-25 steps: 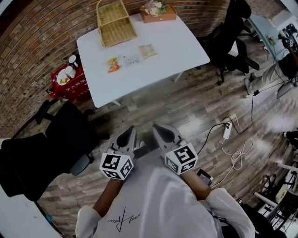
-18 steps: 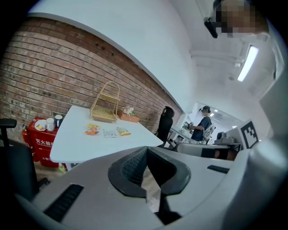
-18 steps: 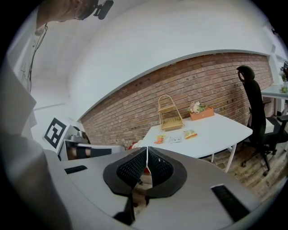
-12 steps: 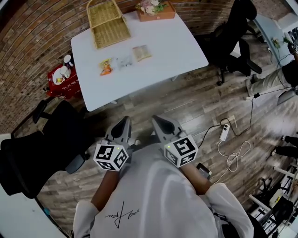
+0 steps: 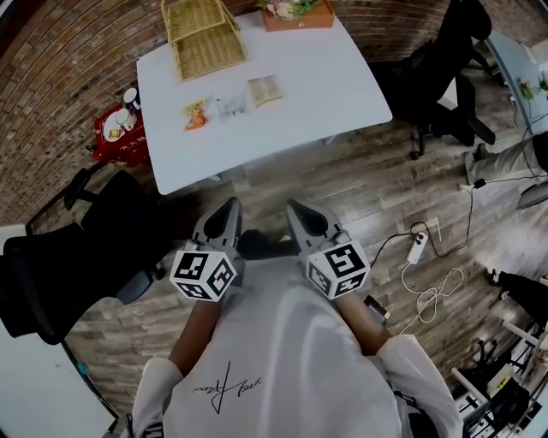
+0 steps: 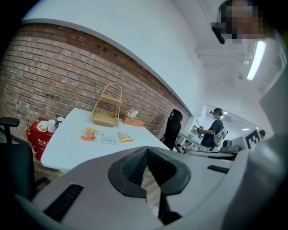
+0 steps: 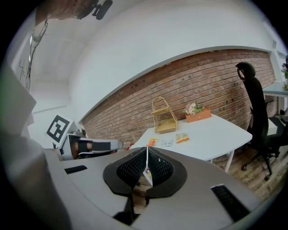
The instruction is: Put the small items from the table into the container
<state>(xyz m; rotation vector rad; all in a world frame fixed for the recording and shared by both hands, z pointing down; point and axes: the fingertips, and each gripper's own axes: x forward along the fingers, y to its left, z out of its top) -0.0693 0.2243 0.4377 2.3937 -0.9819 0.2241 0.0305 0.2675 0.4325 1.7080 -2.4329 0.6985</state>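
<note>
Three small packets lie in a row on the white table (image 5: 282, 103): an orange one (image 5: 195, 114), a clear one (image 5: 231, 107) and a yellowish one (image 5: 265, 89). Behind them stands a wicker basket (image 5: 204, 38) with a tall handle. Both grippers are held side by side over the wood floor, well short of the table's near edge. My left gripper (image 5: 229, 209) and right gripper (image 5: 298, 210) are shut with nothing in them. The packets (image 7: 167, 143) and the basket (image 7: 164, 117) show far ahead in the right gripper view, and the basket (image 6: 105, 113) also in the left gripper view.
A flower box (image 5: 295, 13) sits at the table's far edge. Black office chairs stand at the left (image 5: 77, 265) and right (image 5: 441, 73). A red box with cups (image 5: 120, 137) is beside the table. A power strip and cables (image 5: 424, 265) lie on the floor at the right.
Both grippers have moved forward toward the table, still shut and side by side. The view has shifted a little with the person's step.
</note>
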